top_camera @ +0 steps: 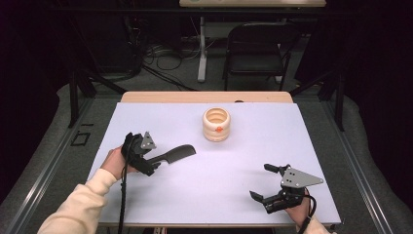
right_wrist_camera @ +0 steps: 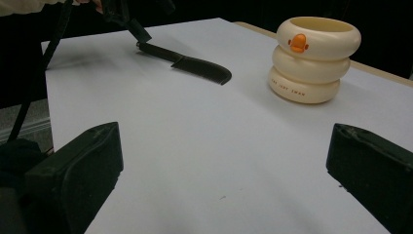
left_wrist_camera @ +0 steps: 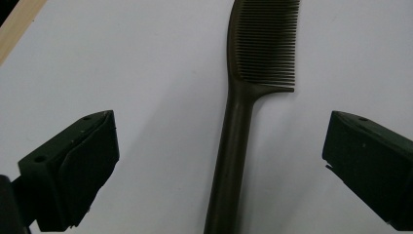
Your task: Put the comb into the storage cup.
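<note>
So the dark comb (top_camera: 174,154) is lying flat on the white table (top_camera: 219,185), a bit to the left of the cream ringed cup (top_camera: 216,124) and nearer the person. The left gripper (top_camera: 152,165) sits right at the comb's handle, jaws spread wide on either side, not clamping it. The right gripper (top_camera: 265,181) hangs well off to the cup's right and nearer the person, jaws spread, nothing in them.

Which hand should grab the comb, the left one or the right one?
Left, probably. The left gripper is open with the comb handle lying on the table between its jaws. The right gripper is open too, but far from the comb.
</note>
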Tool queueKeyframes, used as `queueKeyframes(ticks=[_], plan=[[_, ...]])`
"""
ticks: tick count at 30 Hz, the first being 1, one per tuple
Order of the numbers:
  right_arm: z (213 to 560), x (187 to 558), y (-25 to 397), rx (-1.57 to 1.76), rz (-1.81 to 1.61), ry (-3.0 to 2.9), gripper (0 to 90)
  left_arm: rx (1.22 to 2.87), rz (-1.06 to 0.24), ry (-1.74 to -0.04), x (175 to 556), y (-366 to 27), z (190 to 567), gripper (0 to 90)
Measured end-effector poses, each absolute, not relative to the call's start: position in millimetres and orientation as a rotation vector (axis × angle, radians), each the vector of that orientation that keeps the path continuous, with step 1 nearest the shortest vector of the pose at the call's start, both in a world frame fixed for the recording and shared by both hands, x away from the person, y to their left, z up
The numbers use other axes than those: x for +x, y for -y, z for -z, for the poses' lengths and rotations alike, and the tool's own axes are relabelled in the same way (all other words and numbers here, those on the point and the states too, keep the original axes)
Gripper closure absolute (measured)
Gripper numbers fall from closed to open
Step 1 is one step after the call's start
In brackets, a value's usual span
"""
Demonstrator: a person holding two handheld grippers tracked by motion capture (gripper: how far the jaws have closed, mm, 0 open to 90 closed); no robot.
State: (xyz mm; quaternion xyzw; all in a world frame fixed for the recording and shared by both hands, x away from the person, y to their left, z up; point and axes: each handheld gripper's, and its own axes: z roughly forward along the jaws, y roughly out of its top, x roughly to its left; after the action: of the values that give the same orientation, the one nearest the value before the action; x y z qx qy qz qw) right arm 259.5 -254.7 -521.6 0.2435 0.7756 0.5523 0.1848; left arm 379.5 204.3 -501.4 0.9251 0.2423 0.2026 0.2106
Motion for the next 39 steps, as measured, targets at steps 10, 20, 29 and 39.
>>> queueKeyframes(ticks=[10,20,29,39], plan=[[522,260,255,0.684,-1.553,-2.19,0.0,2.646,-0.538,-0.655,390,-200,502,8.1],[522,260,254,0.689,-1.556,-2.193,0.0,2.762,-0.488,-0.613,399,-189,505,24.1],[522,260,254,0.69,-1.556,-2.195,0.0,2.854,-0.433,-0.555,406,-179,510,42.9],[522,261,254,0.687,-1.554,-2.197,0.0,2.922,-0.332,-0.538,416,-171,513,58.8]])
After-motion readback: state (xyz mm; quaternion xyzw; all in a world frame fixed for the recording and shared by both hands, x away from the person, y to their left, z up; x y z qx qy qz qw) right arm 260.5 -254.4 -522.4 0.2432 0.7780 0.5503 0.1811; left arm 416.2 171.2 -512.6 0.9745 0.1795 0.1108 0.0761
